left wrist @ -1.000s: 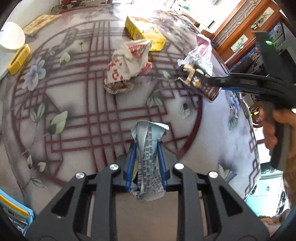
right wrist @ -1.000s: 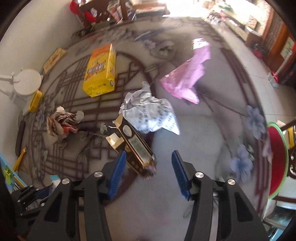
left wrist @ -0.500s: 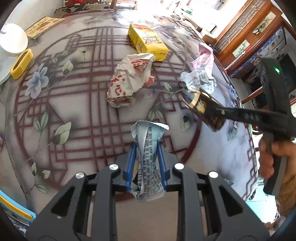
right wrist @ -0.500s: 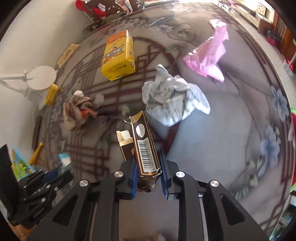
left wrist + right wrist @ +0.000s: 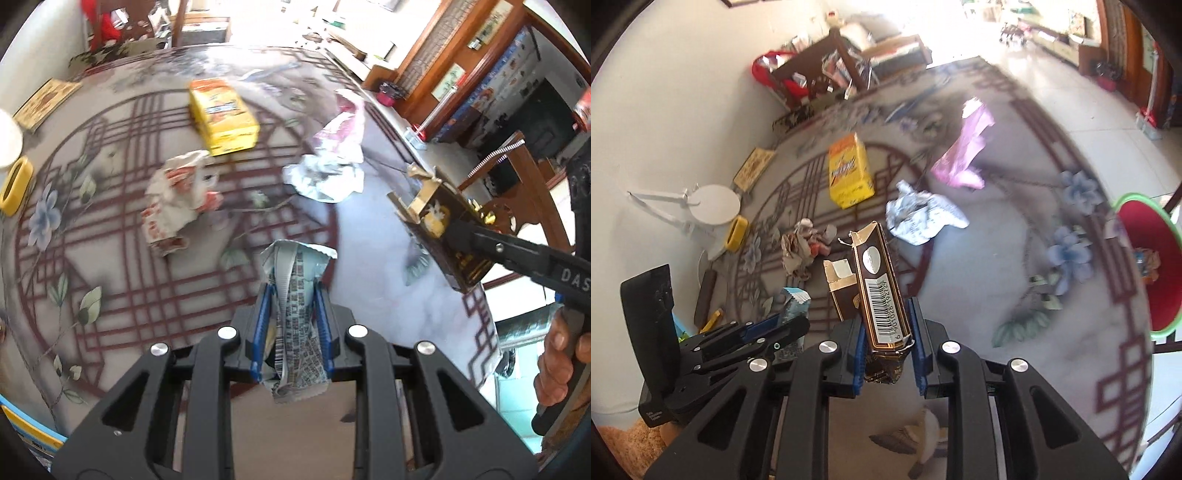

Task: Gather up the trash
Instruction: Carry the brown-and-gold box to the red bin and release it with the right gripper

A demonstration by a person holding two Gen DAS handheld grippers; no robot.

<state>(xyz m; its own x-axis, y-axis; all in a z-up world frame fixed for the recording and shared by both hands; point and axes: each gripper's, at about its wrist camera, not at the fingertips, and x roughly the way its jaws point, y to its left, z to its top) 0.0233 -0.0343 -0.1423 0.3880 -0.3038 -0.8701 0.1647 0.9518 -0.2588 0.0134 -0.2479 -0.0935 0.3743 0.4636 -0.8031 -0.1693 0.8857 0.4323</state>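
Left hand-held gripper (image 5: 293, 295) is clamped tight on a crumpled printed wrapper (image 5: 295, 325); the right hand-held gripper (image 5: 886, 314) pinches a brown carton (image 5: 881, 284), both raised above the rug (image 5: 110, 258). On the rug lie a yellow box (image 5: 223, 116), a crumpled red-and-white bag (image 5: 175, 201), a silver wrapper (image 5: 325, 177) and a pink bag (image 5: 964, 151).
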